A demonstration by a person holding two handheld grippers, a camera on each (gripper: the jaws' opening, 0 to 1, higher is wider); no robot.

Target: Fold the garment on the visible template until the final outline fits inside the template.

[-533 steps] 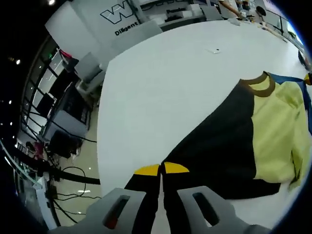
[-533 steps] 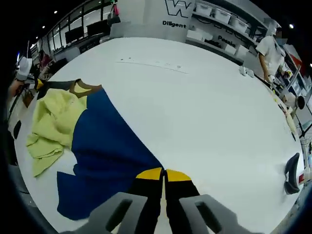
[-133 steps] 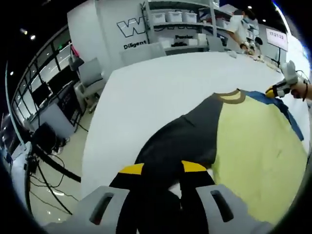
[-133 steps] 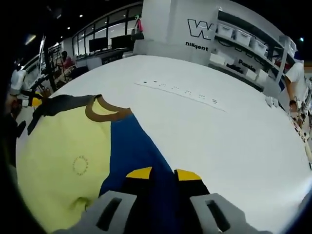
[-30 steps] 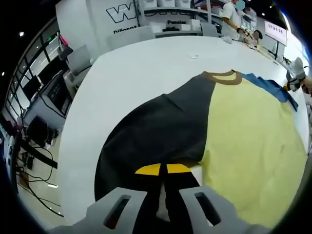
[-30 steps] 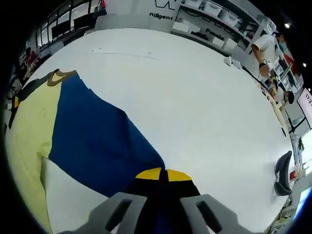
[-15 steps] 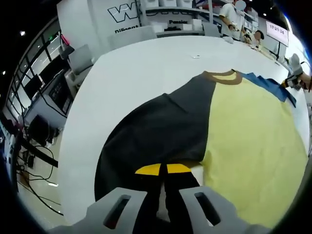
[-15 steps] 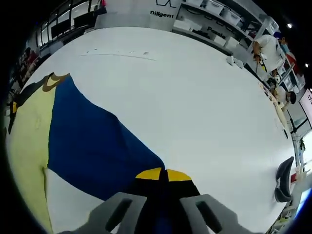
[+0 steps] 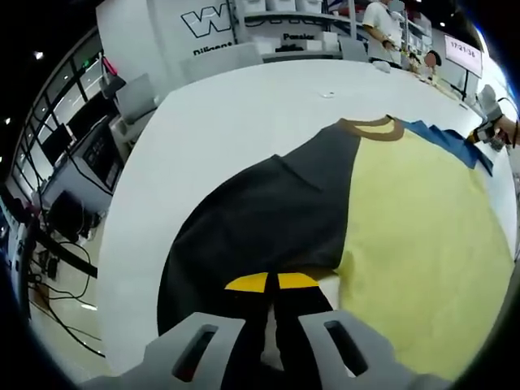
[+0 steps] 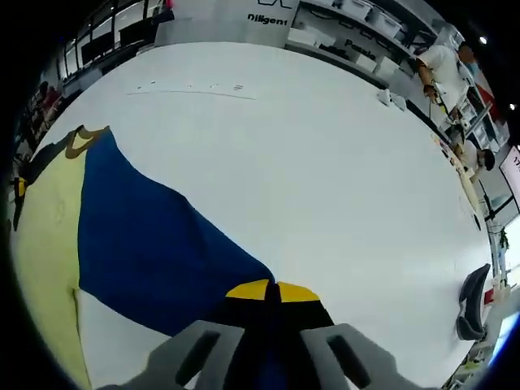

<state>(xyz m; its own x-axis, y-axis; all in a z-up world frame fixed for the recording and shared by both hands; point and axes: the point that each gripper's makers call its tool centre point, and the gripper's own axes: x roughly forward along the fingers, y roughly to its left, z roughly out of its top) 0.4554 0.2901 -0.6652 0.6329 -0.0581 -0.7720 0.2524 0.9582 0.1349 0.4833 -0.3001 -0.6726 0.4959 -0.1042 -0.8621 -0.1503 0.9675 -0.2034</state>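
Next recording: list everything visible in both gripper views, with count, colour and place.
Garment: one, yellow body, dark grey sleeve, blue sleeve, brown collar; spread flat on the table.
Table: one, white, large, under the garment.
Shelving with bins: white, against the far wall, beyond the table.
Chairs: grey, at the table's far edge in the left gripper view.
Bystanders: at least one, white top, standing beyond the table.
Dark object: one, near the table edge; cannot tell what it is.
Left gripper: yellow-tipped, shut on the dark grey sleeve.
Right gripper: yellow-tipped, shut on the blue sleeve.
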